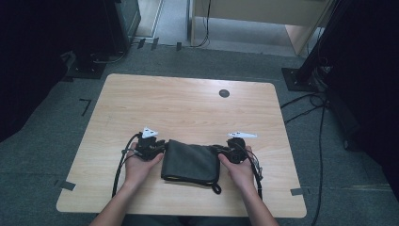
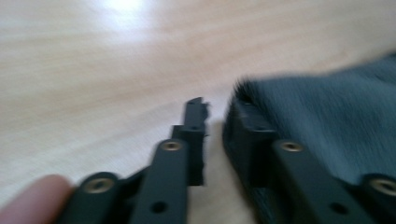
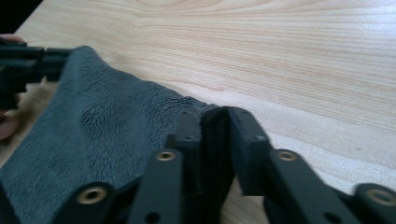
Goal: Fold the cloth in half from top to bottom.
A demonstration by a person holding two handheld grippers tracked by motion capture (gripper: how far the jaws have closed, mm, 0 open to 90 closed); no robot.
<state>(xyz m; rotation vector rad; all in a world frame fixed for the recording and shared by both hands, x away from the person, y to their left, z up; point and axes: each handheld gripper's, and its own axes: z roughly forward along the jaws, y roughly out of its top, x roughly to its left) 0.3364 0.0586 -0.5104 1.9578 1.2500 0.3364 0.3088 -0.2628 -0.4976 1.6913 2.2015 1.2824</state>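
1. Two grippers are at work on one dark grey cloth (image 1: 190,162). It lies folded on the near half of the wooden table (image 1: 188,101), right in front of the person, between the two hands.
2. The left gripper (image 1: 157,147) is at the far left corner of the cloth. In the left gripper view its jaws stand a little apart. One jaw is against the fuzzy edge of the cloth (image 2: 327,121) and the other is over bare wood. It does not seem to pinch anything. That view is blurry, so I am not fully sure.
3. The right gripper (image 1: 225,151) is at the far right corner. In the right gripper view its jaws are squeezed onto the thick folded edge of the cloth (image 3: 107,135). The edge sits between them.
4. I think the job is folding the cloth, and this looks like the grab step. One corner is held and the other is not.
5. Next, the left gripper should slide its jaws around its corner and close on all the layers. Then both grippers should lift together and move at the same speed, so the cloth stays flat and the edges line up.
6. A small dark loop (image 1: 216,189) sticks out at the near right edge of the cloth. It may be a hanging loop, but I cannot tell.
7. No box, bowl or bag is on the table, so nothing holds anything. A small dark round spot (image 1: 224,93) sits in the table top near the far edge.
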